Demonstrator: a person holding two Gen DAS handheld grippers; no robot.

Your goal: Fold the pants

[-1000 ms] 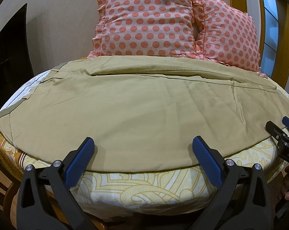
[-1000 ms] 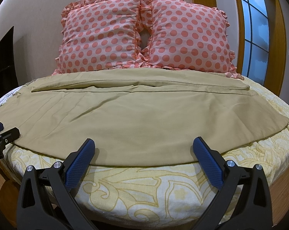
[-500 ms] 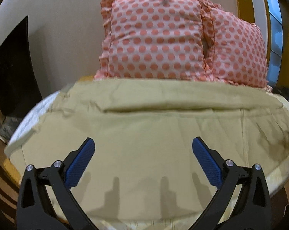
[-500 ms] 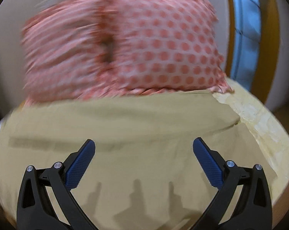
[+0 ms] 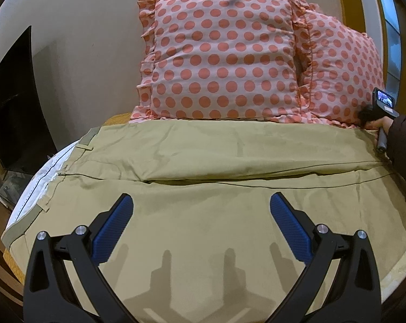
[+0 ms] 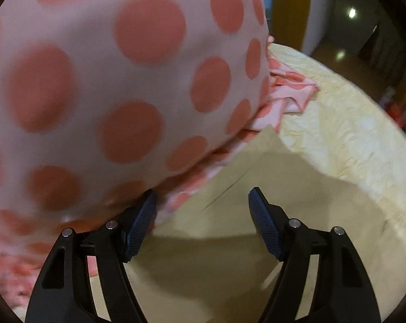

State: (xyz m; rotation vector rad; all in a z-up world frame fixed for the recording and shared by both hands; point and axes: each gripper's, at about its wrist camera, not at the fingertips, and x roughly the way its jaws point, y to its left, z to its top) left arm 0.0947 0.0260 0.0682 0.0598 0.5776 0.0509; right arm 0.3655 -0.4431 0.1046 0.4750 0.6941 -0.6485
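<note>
Khaki pants [image 5: 203, 167] lie spread flat across the bed, waistband at the left edge [image 5: 22, 223], legs running right. My left gripper [image 5: 201, 207] is open and empty, hovering over the near leg. My right gripper [image 6: 203, 202] is open over the far right end of the pants [image 6: 230, 215], at the leg hem beside the pillow; its left finger [image 6: 141, 220] touches the pillow. In the left wrist view the right gripper's back and the hand holding it [image 5: 383, 118] show at far right.
Two pink polka-dot pillows [image 5: 221, 53] stand against the wall at the head of the bed, one filling the right wrist view [image 6: 109, 80]. A cream patterned bedspread [image 6: 351, 134] lies under the pants. A dark cabinet [image 5: 12, 102] stands left.
Both grippers have moved forward over the bed. The right gripper has swung far to the right end of the pants, close against the pillow. Both stay open.
</note>
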